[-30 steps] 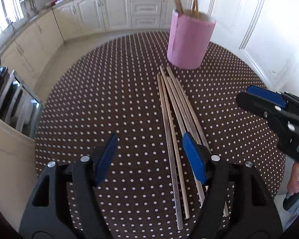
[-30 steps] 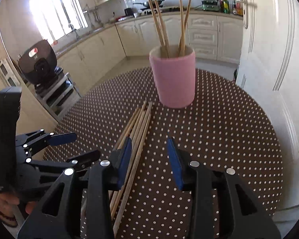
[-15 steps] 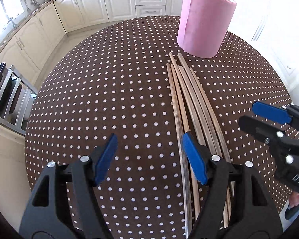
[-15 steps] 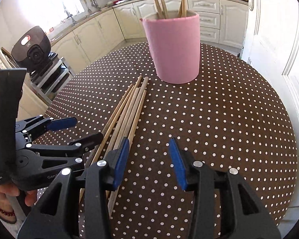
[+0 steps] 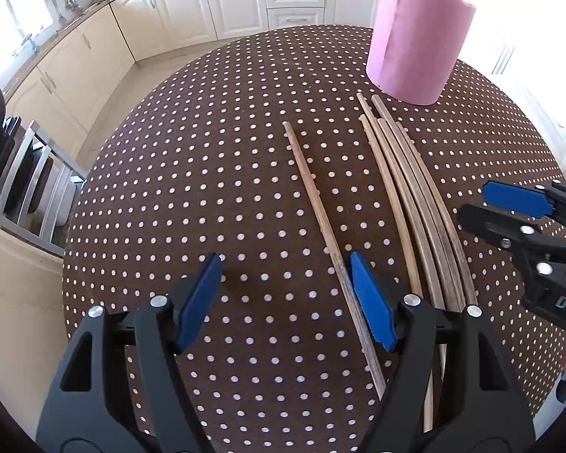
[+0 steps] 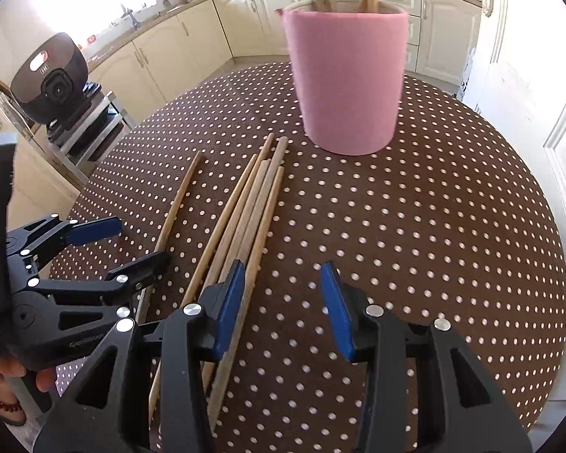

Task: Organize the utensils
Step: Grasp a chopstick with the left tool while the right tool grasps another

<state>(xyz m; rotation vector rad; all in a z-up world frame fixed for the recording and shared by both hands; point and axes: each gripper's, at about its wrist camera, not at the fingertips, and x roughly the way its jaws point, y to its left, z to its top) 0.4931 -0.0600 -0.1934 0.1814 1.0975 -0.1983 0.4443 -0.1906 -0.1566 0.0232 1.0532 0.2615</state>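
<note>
Several wooden chopsticks [image 5: 415, 204] lie in a bundle on the brown dotted table, also in the right wrist view [image 6: 253, 211]. One single chopstick [image 5: 320, 219] lies apart to the left of the bundle [image 6: 177, 204]. A pink cup [image 5: 415, 34] holding several chopsticks stands beyond them [image 6: 347, 75]. My left gripper [image 5: 286, 298] is open, low over the table, its right finger beside the single chopstick's near part. My right gripper [image 6: 279, 302] is open, its left finger over the bundle's near end.
The round table's edge [image 5: 75, 234] drops off to the left toward a metal rack [image 5: 26, 185]. A dark appliance [image 6: 53, 79] sits on that rack. Kitchen cabinets line the back; a white door stands at the right.
One chopstick has slid left, away from the bundle, beside my left gripper's right finger. Both grippers have moved forward and lower toward the table. Both stay open.
</note>
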